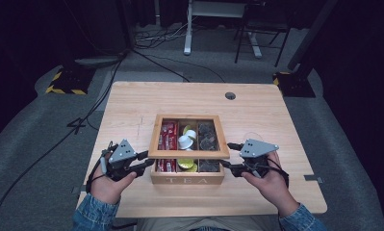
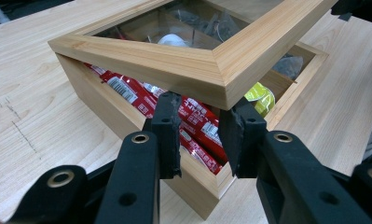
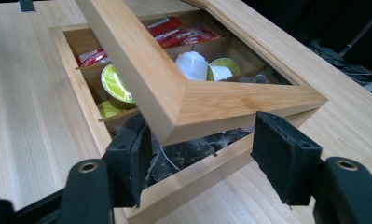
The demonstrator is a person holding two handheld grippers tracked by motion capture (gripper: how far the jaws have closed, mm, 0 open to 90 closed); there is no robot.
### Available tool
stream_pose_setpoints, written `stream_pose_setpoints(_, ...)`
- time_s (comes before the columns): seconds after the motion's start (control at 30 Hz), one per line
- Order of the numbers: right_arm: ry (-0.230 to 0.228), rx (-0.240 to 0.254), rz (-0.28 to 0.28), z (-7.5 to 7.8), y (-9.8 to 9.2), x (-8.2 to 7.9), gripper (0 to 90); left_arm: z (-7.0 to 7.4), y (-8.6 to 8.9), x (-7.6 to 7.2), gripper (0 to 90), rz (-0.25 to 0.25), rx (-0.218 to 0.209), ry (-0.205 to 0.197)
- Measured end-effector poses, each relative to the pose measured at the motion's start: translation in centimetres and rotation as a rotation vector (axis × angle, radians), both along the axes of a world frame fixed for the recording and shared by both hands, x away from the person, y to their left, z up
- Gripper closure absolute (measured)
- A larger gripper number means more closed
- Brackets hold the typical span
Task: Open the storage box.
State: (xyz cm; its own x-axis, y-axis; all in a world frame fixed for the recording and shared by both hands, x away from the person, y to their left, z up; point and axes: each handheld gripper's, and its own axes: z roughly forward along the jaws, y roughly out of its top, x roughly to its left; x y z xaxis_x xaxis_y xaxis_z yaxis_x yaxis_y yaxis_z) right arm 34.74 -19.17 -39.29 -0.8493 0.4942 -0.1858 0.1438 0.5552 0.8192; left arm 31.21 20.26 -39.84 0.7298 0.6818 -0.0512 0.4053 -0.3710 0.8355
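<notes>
The wooden tea box (image 1: pixel 187 180) sat on the counter (image 1: pixel 127 103), its glass-paned lid (image 2: pixel 183 70) raised at the front. The left claw (image 2: pixel 200 133) gripped the lid's front corner, propping it up. The right claw (image 3: pixel 207 154) stood open around the opposite corner, likely to share the lift.

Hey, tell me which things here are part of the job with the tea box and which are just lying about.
Part of the job:
- tea box
- its glass-paned lid, propped half open
- left gripper, shut at the box's near corner
- right gripper, open, jaws either side of the lid corner

Just lying about:
- red sachets, pods, dark tea bags inside
- table
- floor cables
</notes>
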Motion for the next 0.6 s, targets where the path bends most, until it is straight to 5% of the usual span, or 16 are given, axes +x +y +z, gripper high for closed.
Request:
stream_pose_setpoints(0.37,-0.027,0.015,0.009,0.6,0.2,0.5,40.0,0.1,0.1,-0.2,66.8,0.014,-0.029,-0.028)
stream_pose_setpoints(0.6,-0.040,0.026,0.014,1.8,0.2,1.0,41.4,0.3,0.6,-0.6,56.1,0.049,-0.008,-0.043)
